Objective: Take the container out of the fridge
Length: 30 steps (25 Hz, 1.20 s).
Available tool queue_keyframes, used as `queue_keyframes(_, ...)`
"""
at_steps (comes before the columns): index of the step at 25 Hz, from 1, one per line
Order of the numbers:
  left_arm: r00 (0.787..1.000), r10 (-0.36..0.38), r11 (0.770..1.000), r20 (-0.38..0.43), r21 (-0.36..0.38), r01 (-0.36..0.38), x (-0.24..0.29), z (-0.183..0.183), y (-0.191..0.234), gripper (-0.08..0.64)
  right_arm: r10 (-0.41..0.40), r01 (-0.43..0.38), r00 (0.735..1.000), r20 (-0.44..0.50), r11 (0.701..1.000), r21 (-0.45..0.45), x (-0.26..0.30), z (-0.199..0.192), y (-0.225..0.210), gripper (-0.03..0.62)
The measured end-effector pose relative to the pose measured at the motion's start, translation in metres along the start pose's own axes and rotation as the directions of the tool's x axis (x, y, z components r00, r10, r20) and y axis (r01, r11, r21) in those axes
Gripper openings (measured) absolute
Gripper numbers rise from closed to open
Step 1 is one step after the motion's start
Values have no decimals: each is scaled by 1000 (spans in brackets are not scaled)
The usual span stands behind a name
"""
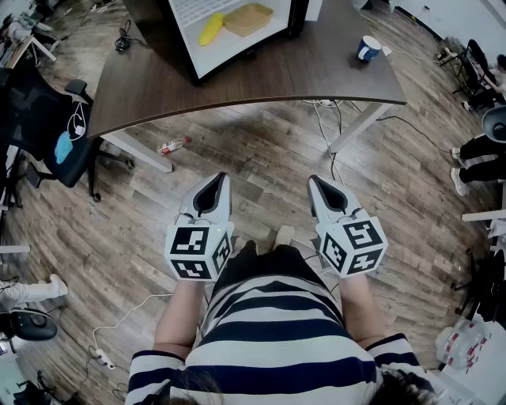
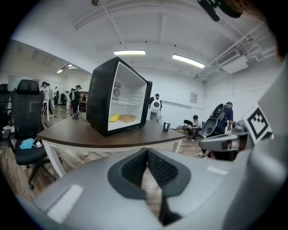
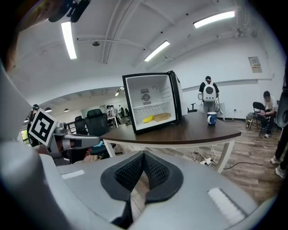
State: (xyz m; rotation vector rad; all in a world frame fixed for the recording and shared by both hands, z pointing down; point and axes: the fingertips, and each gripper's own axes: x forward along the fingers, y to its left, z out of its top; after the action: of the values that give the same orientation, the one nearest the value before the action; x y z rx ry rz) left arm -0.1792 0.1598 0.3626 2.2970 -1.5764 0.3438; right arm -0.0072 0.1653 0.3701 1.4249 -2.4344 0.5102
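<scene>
A small black fridge (image 1: 163, 32) stands open on a dark brown table (image 1: 261, 75). On its floor lie a tan shallow container (image 1: 247, 19) and a yellow item (image 1: 210, 28). The left gripper view shows the container (image 2: 128, 118) far ahead, and so does the right gripper view, with the container (image 3: 162, 117) on the fridge floor. I hold both grippers low over the wooden floor, well short of the table. The left gripper (image 1: 221, 177) is shut and empty. The right gripper (image 1: 312, 180) is shut and empty too.
A blue and white cup (image 1: 368, 48) stands on the table's right part. A black office chair (image 1: 39, 119) is at the left. A small bottle (image 1: 172, 145) and cables (image 1: 324, 126) lie on the floor under the table. People are at the room's edges.
</scene>
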Motion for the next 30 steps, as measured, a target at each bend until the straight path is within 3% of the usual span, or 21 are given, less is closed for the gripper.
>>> queue_keyframes(6,1000,-11,1000,-5,-23,10,12,3,-7,0,22,-22,1000,-5,1000,14,5,3,-12,-8)
queue_keyframes(21,999,44,998,-18,55,-43,53,20,-17,0,36,-37,999,-19,999,-22,32,21,-53,-8)
queue_keyframes(30,999,36,996,-13,82,-35,88,34,-33,0,70,-70,997,-28,997,-29,49,29,-80,-8)
